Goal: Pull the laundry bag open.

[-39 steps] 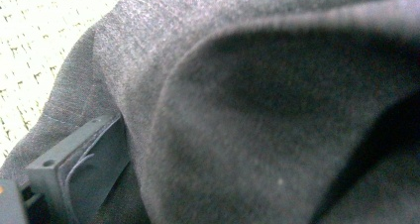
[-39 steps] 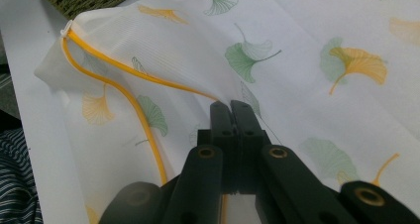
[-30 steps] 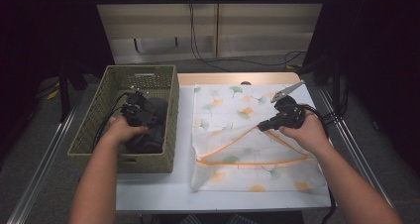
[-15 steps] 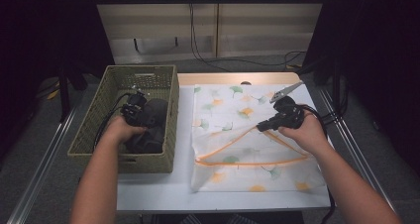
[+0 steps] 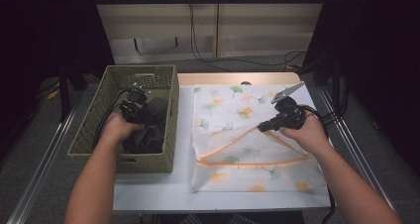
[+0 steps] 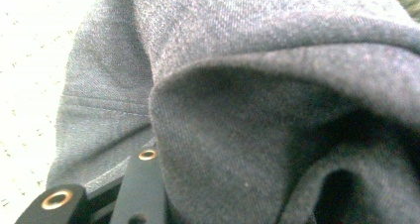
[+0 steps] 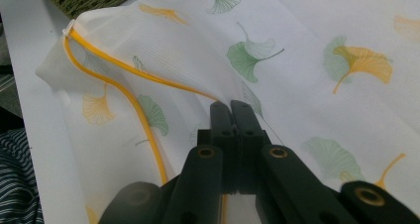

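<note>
A dark grey garment (image 5: pixel 148 127) lies bunched in the olive woven basket (image 5: pixel 111 116) at the table's nine o'clock side, and the left gripper (image 5: pixel 136 110) is sunk into it. Its jaws have just been closing, and in the left gripper view grey knit fabric (image 6: pixel 247 135) is seen folded over and between them; whether the pads already press on the cloth cannot be told. The right gripper (image 7: pixel 232 110) is closed tight on the upper lip of the white mesh laundry bag (image 5: pixel 237 135), printed with ginkgo leaves, beside its orange zipper (image 7: pixel 119 90), so that the mouth is held raised.

A thin pinch is judged the main risk: if only a top fold is caught, the garment could slip free or trail as it is lifted. The basket's three o'clock wall (image 5: pixel 173 110) stands between garment and bag, and a dangling hem could be snagged on its rim. The bag mouth is opened only as a narrow slit; the bundle could be pushed against the mesh rather than into it, and the light bag dragged across the white table (image 5: pixel 148 194). The lip could also be pulled from the right jaws by such a push.

Cables (image 5: pixel 198 45) are seen on the floor at twelve o'clock, well apart from the work.
</note>
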Tool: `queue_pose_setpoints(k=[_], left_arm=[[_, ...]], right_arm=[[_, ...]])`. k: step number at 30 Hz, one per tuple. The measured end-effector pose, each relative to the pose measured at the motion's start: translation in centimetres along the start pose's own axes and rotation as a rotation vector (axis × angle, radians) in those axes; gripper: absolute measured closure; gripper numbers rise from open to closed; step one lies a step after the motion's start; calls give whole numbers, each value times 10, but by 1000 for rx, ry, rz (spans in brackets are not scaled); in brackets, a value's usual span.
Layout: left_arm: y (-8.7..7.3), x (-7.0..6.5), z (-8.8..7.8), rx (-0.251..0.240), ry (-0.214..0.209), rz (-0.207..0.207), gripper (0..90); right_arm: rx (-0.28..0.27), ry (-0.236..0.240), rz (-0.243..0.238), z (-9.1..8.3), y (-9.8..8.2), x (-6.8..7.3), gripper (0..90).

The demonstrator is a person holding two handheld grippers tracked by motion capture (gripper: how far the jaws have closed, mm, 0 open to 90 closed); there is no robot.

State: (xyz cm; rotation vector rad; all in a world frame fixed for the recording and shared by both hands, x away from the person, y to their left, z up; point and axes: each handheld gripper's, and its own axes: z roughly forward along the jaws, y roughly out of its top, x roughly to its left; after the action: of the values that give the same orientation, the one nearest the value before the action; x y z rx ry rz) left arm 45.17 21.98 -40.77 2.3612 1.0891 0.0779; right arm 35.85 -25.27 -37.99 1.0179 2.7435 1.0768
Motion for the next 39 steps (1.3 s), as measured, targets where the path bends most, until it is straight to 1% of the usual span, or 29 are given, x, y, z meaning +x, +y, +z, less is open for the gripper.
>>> queue_pose_setpoints(k=[1, 2, 3, 5, 7, 8, 9, 10, 12, 13, 14, 15, 16, 17, 18, 19, 20, 21, 22, 23, 25, 26, 28, 29, 30, 31, 35, 37, 39], left_arm=[[0, -1, -4, -2, 3, -6, 581], [1, -3, -6, -14, 7, -24, 584], [2, -4, -8, -11, 10, -22, 587], [4, -4, -14, 23, 22, 18, 589], [5, -7, -17, 26, 29, 23, 590], [5, -7, -19, 31, 32, 17, 591], [5, -8, -19, 11, 27, -8, 591], [5, -6, -23, 38, 26, 18, 592], [7, -6, -27, 48, 27, 7, 593], [7, -8, -29, 33, 27, -17, 593], [8, -6, -33, 58, 24, 7, 594], [9, -7, -36, 63, 29, 16, 594], [9, -9, -38, 42, 34, -15, 595], [10, -10, -41, 47, 39, -7, 596], [12, -9, -45, 75, 39, 24, 597], [13, -10, -48, 76, 43, 23, 597], [13, -13, -50, 57, 54, 4, 597], [14, -12, -54, 80, 55, 32, 597], [15, -14, -56, 81, 66, 43, 597], [16, -15, -59, 80, 71, 58, 598], [18, -18, -64, 65, 85, 55, 598], [19, -17, -68, 71, 88, 64, 598], [20, -19, -75, 50, 93, 49, 597], [21, -20, -79, 53, 96, 63, 597], [22, -21, -82, 41, 97, 67, 597], [22, -22, -84, 36, 98, 56, 597], [26, -26, -95, 19, 94, 67, 597], [28, -26, -102, 8, 96, 91, 597], [29, -27, -106, -15, 93, 81, 597]], right_arm=[[-1, -2, 3, 0, 0, 0, 900], [-2, -2, 6, 0, -1, -1, 900], [-2, 2, 6, 0, -2, -2, 900], [3, 0, 13, 0, -2, -2, 900], [2, -1, 9, 1, -2, -2, 900], [3, -1, 9, 1, -2, -2, 900], [3, 1, 8, 1, -1, -2, 900], [5, 3, 9, 1, -1, -2, 900], [4, 2, 4, 1, -1, -2, 900], [4, 2, 8, 1, -1, -1, 900], [5, 2, 9, 1, -1, -2, 900], [8, 2, 13, 1, -2, -2, 900], [3, 3, 8, 1, -2, -2, 900], [3, 5, 6, 2, -2, -3, 900], [4, 6, 10, 2, -2, -3, 900], [4, 5, 7, 2, -2, -3, 900], [5, 5, 8, 2, -2, -3, 900], [5, 4, 6, 2, -2, -2, 900], [5, 5, 7, 2, -2, -2, 900], [5, 2, 8, 3, -2, -2, 900], [4, 2, 7, 3, -2, -2, 900], [5, 0, 7, 3, -2, -2, 900], [5, 0, 5, 3, -2, -2, 900], [6, 2, 6, 3, -1, -2, 900], [6, 0, 6, 3, -1, -2, 900], [6, 0, 6, 4, -1, -2, 900], [9, 5, 11, 4, -1, -3, 900], [9, 5, 8, 5, -1, -3, 900], [11, 2, 5, 5, -1, -2, 900]])
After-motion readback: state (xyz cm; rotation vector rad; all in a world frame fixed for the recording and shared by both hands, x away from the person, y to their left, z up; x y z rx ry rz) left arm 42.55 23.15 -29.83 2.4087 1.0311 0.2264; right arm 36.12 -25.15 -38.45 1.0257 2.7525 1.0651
